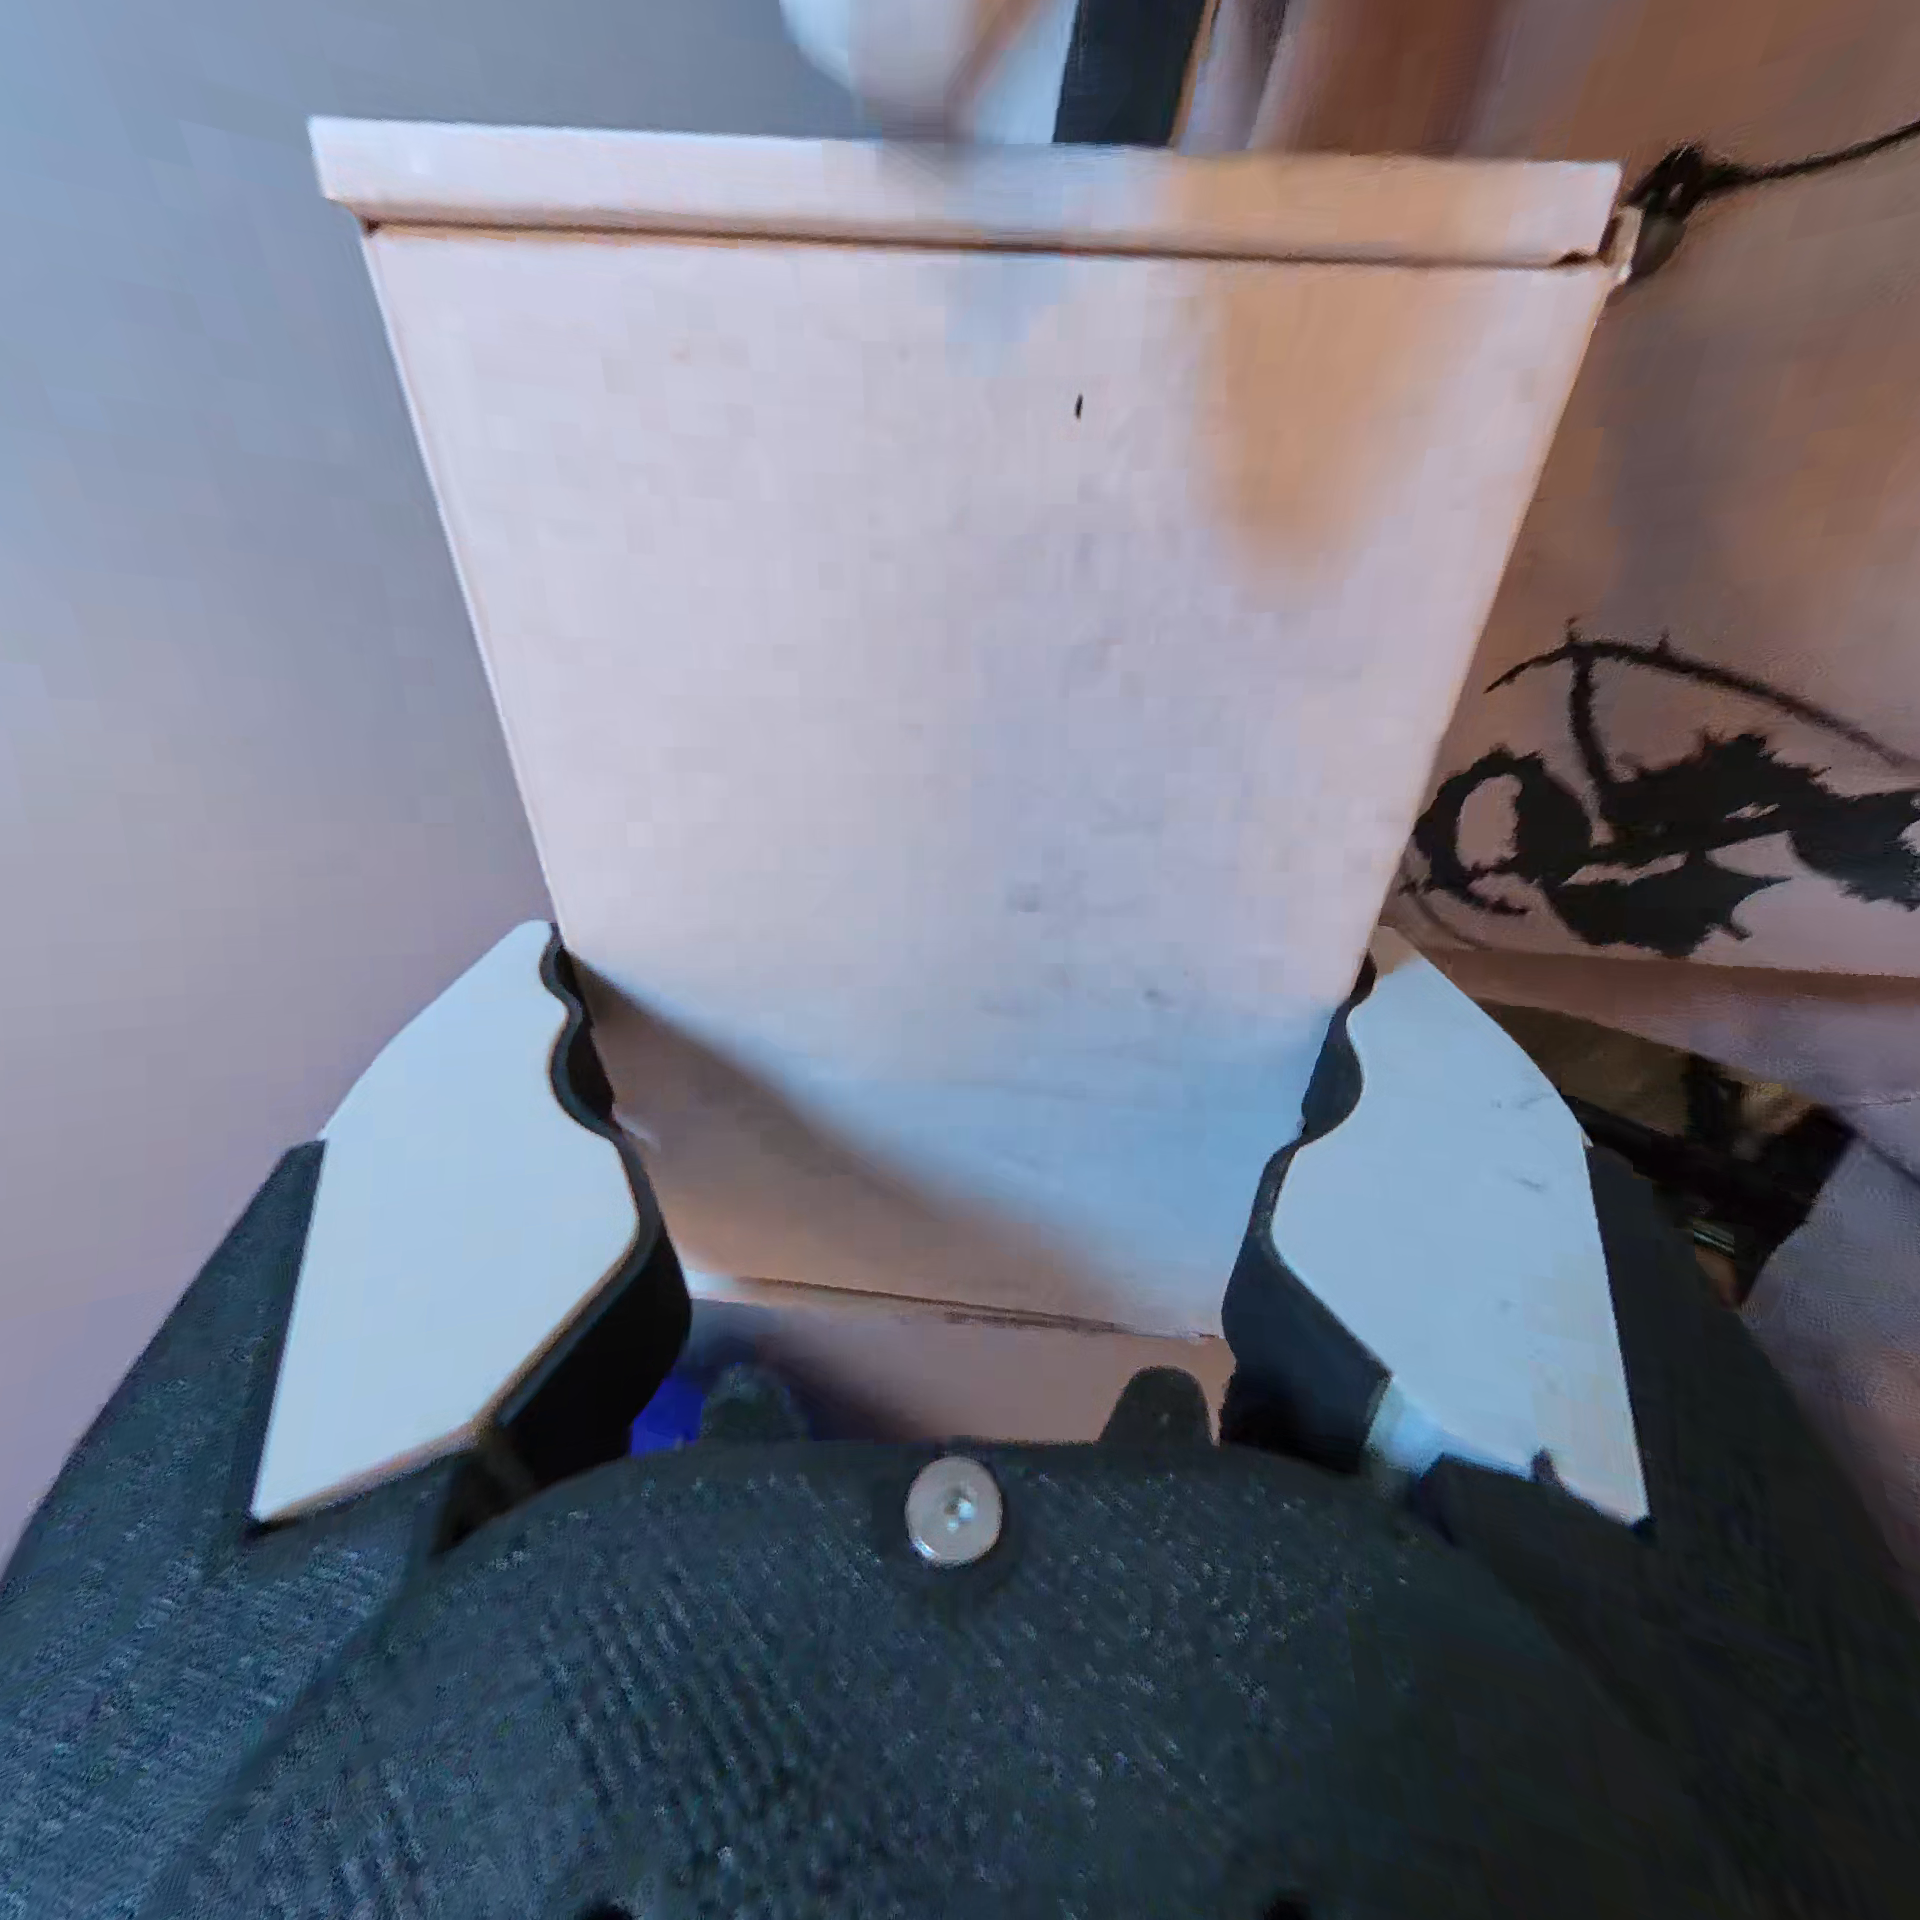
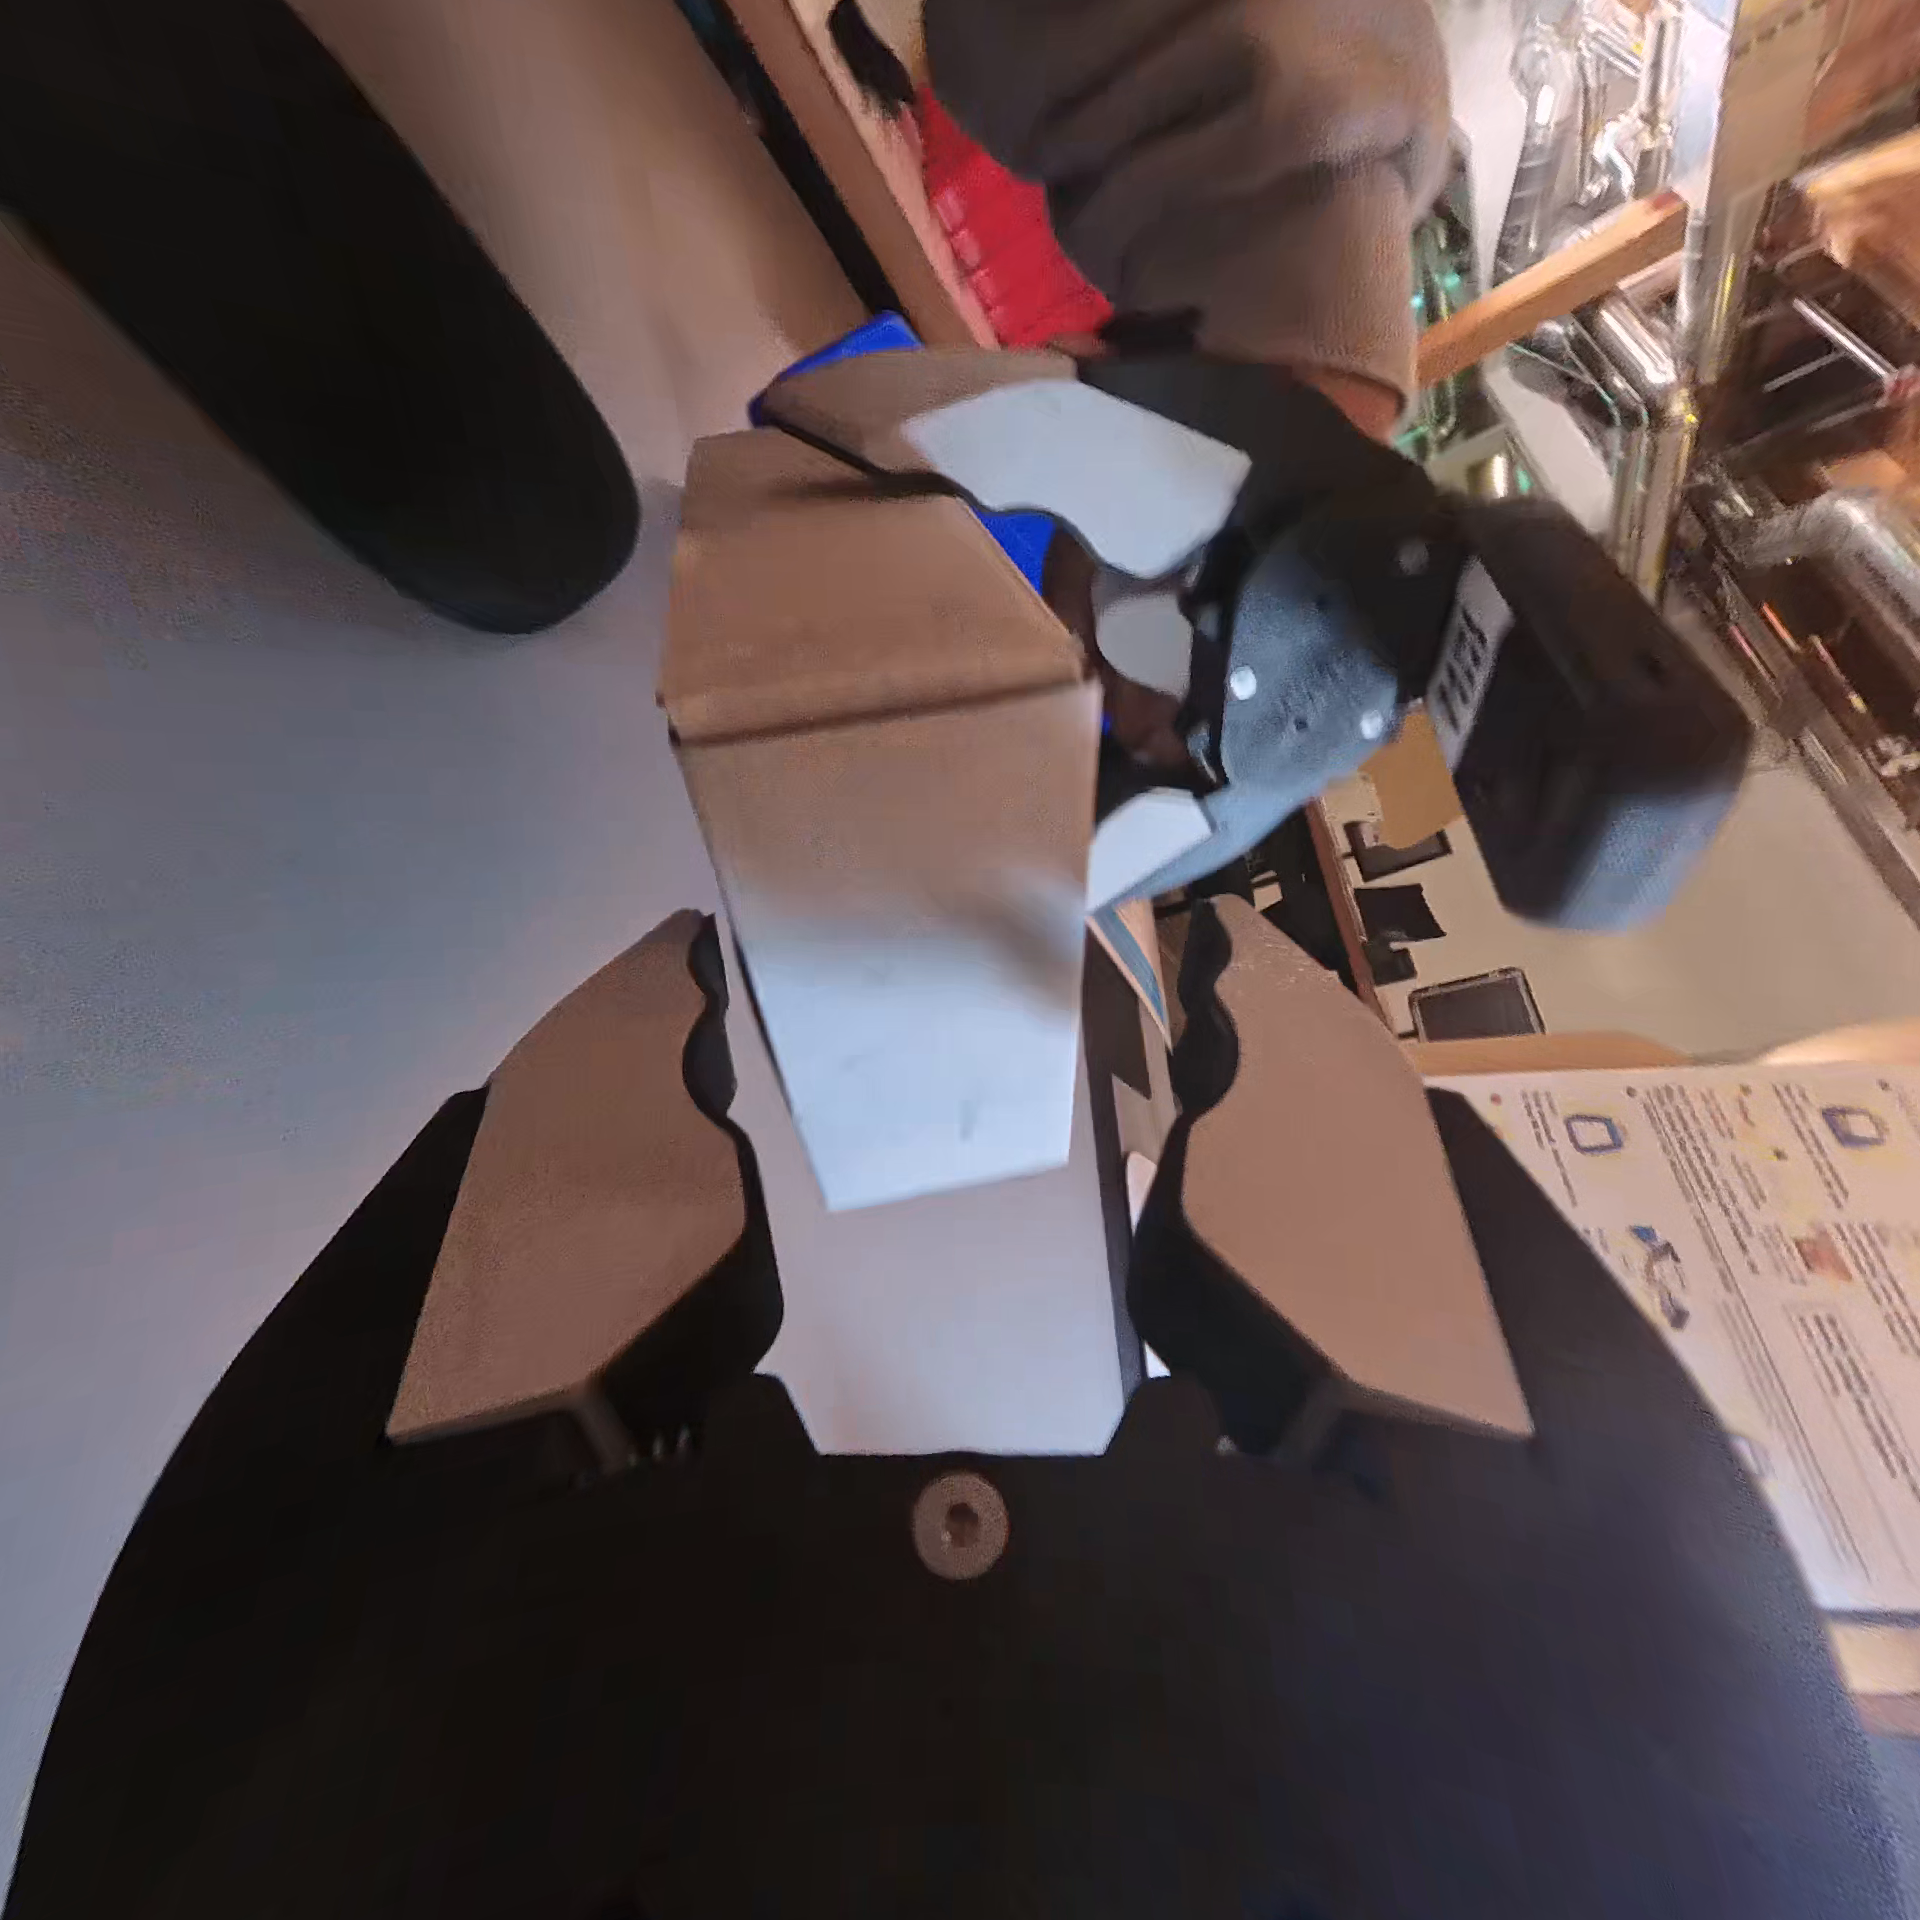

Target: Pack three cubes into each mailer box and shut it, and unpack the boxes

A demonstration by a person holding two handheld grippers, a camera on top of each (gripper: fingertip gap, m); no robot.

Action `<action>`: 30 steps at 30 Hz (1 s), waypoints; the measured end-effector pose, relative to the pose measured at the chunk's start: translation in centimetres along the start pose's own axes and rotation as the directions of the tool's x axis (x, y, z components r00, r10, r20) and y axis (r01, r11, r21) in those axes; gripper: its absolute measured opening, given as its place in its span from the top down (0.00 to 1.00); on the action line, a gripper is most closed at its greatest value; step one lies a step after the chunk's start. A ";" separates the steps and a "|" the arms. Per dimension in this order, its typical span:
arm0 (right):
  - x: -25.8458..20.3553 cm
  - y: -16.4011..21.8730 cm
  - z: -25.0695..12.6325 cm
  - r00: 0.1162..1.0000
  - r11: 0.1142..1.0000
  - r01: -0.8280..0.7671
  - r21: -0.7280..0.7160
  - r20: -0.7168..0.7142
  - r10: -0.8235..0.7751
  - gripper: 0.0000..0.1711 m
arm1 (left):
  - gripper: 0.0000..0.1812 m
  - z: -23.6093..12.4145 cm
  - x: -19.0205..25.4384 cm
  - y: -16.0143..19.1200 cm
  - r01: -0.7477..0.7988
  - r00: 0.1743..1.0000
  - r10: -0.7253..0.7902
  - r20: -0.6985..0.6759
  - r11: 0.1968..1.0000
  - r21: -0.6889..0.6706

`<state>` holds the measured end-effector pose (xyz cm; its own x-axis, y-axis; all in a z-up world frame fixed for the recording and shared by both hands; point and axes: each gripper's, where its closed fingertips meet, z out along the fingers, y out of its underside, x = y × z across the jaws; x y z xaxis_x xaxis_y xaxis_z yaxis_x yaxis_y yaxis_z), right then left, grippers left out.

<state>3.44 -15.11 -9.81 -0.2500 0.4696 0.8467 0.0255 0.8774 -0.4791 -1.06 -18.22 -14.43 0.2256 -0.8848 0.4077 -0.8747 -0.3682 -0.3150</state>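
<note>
**Both tongs at the mailer box, lid flap raised**

In the left wrist view the left tongs (image 1: 961,1049) are spread wide, and the lid (image 1: 966,623) of the box stands up between the two fingers (image 1: 447,1205). Both finger edges lie against the sides of the flap, so it seems held between them, but the blur does not let me be fully sure of the contact. Low in the same view, under the flap, a small piece of a blue cube (image 1: 665,1418) shows inside the box. To the right is light fabric with a black print (image 1: 1662,831).

In the right wrist view the box (image 2: 883,665) stands on the pale surface (image 2: 260,883), seen from its narrow end. The right tongs (image 2: 951,1039) are released, with a wide gap. The near end of the box reaches between the fingers, and I cannot tell if it touches them. The left tongs (image 2: 1101,665) come from the right side onto the box. Blue (image 2: 873,338) shows at the far top of the box, and a red thing (image 2: 997,249) lies behind it. A printed sheet (image 2: 1714,1299) lies at the right, and a dark rounded object (image 2: 312,312) is at upper left.
</note>
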 end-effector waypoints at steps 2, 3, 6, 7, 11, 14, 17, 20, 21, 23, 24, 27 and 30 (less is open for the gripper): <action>-2.0 0.0 0.1 0.997 0.999 0.047 -0.010 0.055 -0.047 0.58 | 0.27 1.5 0.4 -1.5 -0.014 0.997 0.015 -0.079 1.000 0.019; -2.6 0.1 0.0 0.998 0.999 0.037 -0.007 0.055 -0.037 0.60 | 0.27 2.1 0.2 -1.5 -0.039 0.996 0.040 -0.078 0.999 0.010; -3.2 1.7 -1.3 0.987 0.991 -0.131 -0.004 0.090 0.131 0.60 | 0.34 2.3 -0.7 -3.4 0.003 0.998 0.008 -0.064 0.986 0.167; -3.1 2.4 -1.9 0.964 0.968 -0.250 0.005 0.099 0.248 0.60 | 0.34 1.8 -1.2 -4.0 -0.023 0.999 0.030 -0.023 0.969 0.247; -2.5 6.6 -4.3 0.740 0.746 -0.665 0.034 0.161 0.653 0.60 | 0.36 -0.5 -2.0 -5.1 -0.128 0.983 0.043 0.181 0.861 0.493; -2.5 9.7 -5.8 0.554 0.559 -0.828 0.036 0.198 0.809 0.60 | 0.41 -1.6 -3.8 -5.6 -0.219 0.923 -0.065 0.380 0.724 0.654; -3.0 10.4 -6.0 0.471 0.482 -0.876 0.022 0.253 0.845 0.60 | 0.44 -0.1 -6.2 -5.9 -0.247 0.852 -0.205 0.481 0.654 0.715; -4.5 10.7 -5.1 0.457 0.491 -0.869 -0.067 0.275 0.846 0.60 | 0.53 2.5 -7.3 -7.1 -0.239 0.843 -0.244 0.479 0.628 0.741; -4.8 11.3 -5.1 0.454 0.490 -0.867 -0.091 0.259 0.852 0.60 | 0.55 2.2 -7.3 -7.5 -0.251 0.844 -0.258 0.469 0.583 0.773; -4.3 11.9 -5.2 0.444 0.473 -0.873 -0.121 0.204 0.872 0.60 | 0.55 2.3 -7.6 -7.3 -0.215 0.841 -0.287 0.458 0.600 0.770; -3.5 12.1 -5.4 0.476 0.495 -0.862 -0.111 0.158 0.865 0.58 | 0.55 2.3 -7.7 -7.2 -0.218 0.831 -0.293 0.473 0.611 0.761; -0.4 11.6 -6.4 0.616 0.614 -0.783 -0.103 0.016 0.788 0.57 | 0.55 2.2 -7.8 -7.0 -0.217 0.813 -0.318 0.488 0.611 0.761; 1.3 8.9 -6.5 0.781 0.769 -0.624 -0.141 -0.059 0.622 0.64 | 0.55 2.4 -7.7 -7.3 -0.241 0.792 -0.317 0.521 0.623 0.745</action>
<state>9.60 -6.02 -11.46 -0.1218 0.9183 0.3767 0.3119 0.3957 -0.8638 4.60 -9.37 -17.38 0.6799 -0.7329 -0.0239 -0.2796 -0.2290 -0.9324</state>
